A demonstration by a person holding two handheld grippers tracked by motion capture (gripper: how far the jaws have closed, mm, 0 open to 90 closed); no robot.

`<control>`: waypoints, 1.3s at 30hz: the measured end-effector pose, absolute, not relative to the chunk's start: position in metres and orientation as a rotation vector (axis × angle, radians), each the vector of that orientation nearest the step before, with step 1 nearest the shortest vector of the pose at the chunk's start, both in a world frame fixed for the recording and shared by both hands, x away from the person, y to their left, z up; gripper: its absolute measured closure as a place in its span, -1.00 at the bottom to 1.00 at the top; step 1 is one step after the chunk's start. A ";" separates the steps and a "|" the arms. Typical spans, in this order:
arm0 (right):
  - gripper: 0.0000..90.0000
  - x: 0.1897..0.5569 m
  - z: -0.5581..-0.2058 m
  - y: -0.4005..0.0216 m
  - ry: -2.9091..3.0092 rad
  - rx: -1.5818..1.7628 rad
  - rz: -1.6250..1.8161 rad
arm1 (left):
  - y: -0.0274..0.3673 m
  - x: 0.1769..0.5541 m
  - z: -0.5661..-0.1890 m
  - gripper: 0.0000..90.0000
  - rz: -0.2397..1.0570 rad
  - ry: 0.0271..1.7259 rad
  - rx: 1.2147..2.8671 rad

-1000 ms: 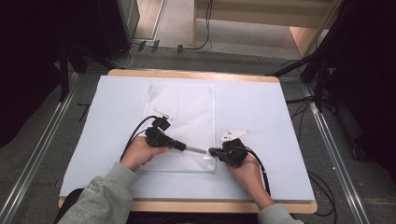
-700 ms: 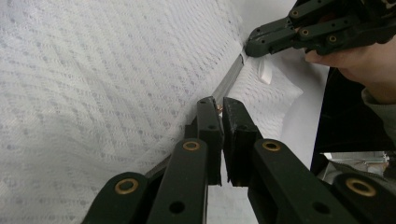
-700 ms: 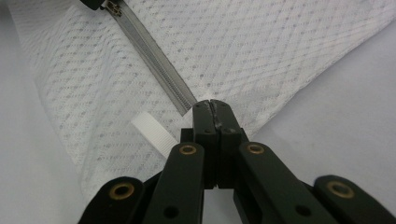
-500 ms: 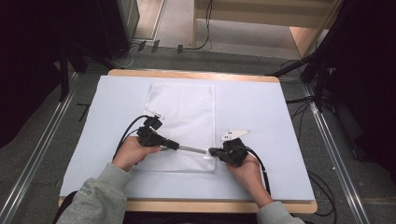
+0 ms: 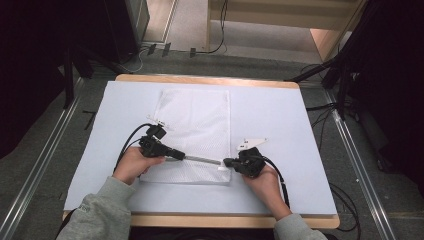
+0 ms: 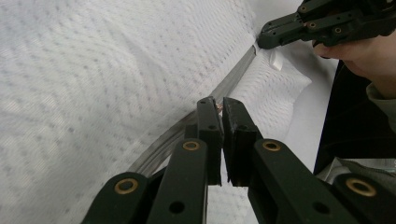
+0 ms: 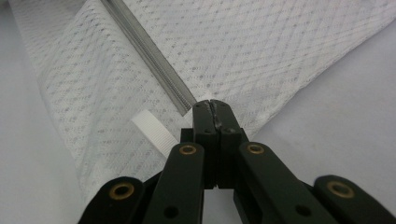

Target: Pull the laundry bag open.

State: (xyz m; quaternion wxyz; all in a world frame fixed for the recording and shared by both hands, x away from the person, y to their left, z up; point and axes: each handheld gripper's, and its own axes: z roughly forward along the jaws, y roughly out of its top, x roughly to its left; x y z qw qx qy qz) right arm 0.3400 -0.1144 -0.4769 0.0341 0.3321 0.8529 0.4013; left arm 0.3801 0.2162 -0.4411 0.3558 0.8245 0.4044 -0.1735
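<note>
A white mesh bag (image 5: 195,120) lies flat on the table, with a grey zipper (image 5: 202,160) running along its near edge. My left gripper (image 5: 182,156) is at the left end of the bared zipper strip. In the left gripper view its jaws (image 6: 219,105) are pinched on a small zipper pull, and the zipper (image 6: 233,77) runs away from them toward the right gripper (image 6: 264,41). My right gripper (image 5: 227,162) is shut on the bag's fabric at the zipper's right end (image 7: 211,103), next to a white ribbon tab (image 7: 154,130).
The bag rests on a pale mat (image 5: 280,115) that covers a wooden table (image 5: 200,220). Black cables trail from both grippers. Dark floor, rails and cables surround the table.
My left hand has slid to the left along the bag's near edge, and a longer stretch of grey zipper shows between the grippers. The right hand has stayed put.
</note>
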 end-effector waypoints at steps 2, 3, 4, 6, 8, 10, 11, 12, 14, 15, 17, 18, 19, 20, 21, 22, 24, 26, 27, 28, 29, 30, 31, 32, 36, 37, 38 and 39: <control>1.00 0.340 -0.477 -0.114 2.622 1.022 1.233 | 0.220 0.380 -0.441 0.95 -0.450 1.047 2.126; 1.00 0.340 -0.477 -0.114 2.622 1.022 1.232 | 0.220 0.379 -0.441 0.95 -0.450 1.055 2.121; 1.00 0.340 -0.477 -0.114 2.623 1.025 1.233 | 0.221 0.379 -0.441 0.95 -0.458 1.046 2.128; 1.00 0.340 -0.477 -0.114 2.624 1.024 1.232 | 0.221 0.378 -0.441 0.95 -0.455 1.049 2.132; 1.00 0.340 -0.477 -0.114 2.624 1.023 1.227 | 0.221 0.377 -0.441 0.95 -0.449 1.053 2.138; 1.00 0.340 -0.476 -0.114 2.624 1.021 1.224 | 0.225 0.377 -0.441 0.95 -0.446 1.066 2.141; 1.00 0.340 -0.476 -0.114 2.626 1.019 1.222 | 0.226 0.377 -0.442 0.95 -0.441 1.075 2.137; 1.00 0.340 -0.476 -0.114 2.627 1.022 1.221 | 0.229 0.377 -0.441 0.95 -0.439 1.080 2.141; 1.00 0.340 -0.476 -0.114 2.627 1.016 1.220 | 0.233 0.376 -0.440 0.95 -0.436 1.084 2.138; 1.00 0.340 -0.476 -0.114 2.627 1.019 1.218 | 0.235 0.376 -0.440 0.95 -0.433 1.084 2.134; 1.00 0.341 -0.476 -0.114 2.628 1.017 1.217 | 0.238 0.376 -0.440 0.95 -0.428 1.089 2.130; 1.00 0.341 -0.476 -0.114 2.630 1.017 1.217 | 0.240 0.375 -0.439 0.95 -0.426 1.097 2.124; 1.00 0.341 -0.476 -0.114 2.631 1.017 1.217 | 0.242 0.375 -0.439 0.95 -0.426 1.095 2.127; 1.00 0.341 -0.476 -0.114 2.631 1.016 1.217 | 0.243 0.375 -0.439 0.95 -0.421 1.101 2.127; 1.00 0.341 -0.476 -0.114 2.631 1.018 1.217 | 0.246 0.374 -0.440 0.95 -0.425 1.105 2.127; 1.00 0.341 -0.476 -0.114 2.630 1.016 1.217 | 0.249 0.374 -0.440 0.95 -0.418 1.110 2.127; 1.00 0.341 -0.476 -0.114 2.631 1.023 1.219 | 0.253 0.374 -0.439 0.95 -0.417 1.117 2.122; 1.00 0.341 -0.476 -0.114 2.631 1.026 1.220 | 0.256 0.373 -0.439 0.95 -0.415 1.124 2.113; 1.00 0.341 -0.476 -0.114 2.631 1.026 1.220 | 0.257 0.373 -0.438 0.95 -0.411 1.121 2.118; 1.00 0.341 -0.476 -0.114 2.630 1.025 1.219 | 0.259 0.373 -0.438 0.95 -0.408 1.129 2.112; 1.00 0.341 -0.476 -0.114 2.630 1.027 1.219 | 0.260 0.373 -0.438 0.95 -0.406 1.126 2.117; 1.00 0.341 -0.476 -0.114 2.631 1.024 1.217 | 0.261 0.373 -0.438 0.95 -0.403 1.130 2.118; 1.00 0.341 -0.476 -0.114 2.630 1.026 1.218 | 0.262 0.373 -0.438 0.95 -0.403 1.136 2.112; 1.00 0.340 -0.476 -0.114 2.630 1.031 1.218 | 0.263 0.373 -0.438 0.95 -0.402 1.134 2.116; 1.00 0.341 -0.476 -0.114 2.629 1.029 1.219 | 0.270 0.372 -0.438 0.95 -0.392 1.152 2.109; 1.00 0.341 -0.476 -0.114 2.629 1.030 1.219 | 0.271 0.372 -0.438 0.95 -0.394 1.155 2.101; 1.00 0.341 -0.476 -0.114 2.629 1.030 1.219 | 0.273 0.371 -0.438 0.95 -0.390 1.159 2.102; 1.00 0.341 -0.476 -0.114 2.629 1.032 1.218 | 0.274 0.371 -0.438 0.95 -0.391 1.160 2.098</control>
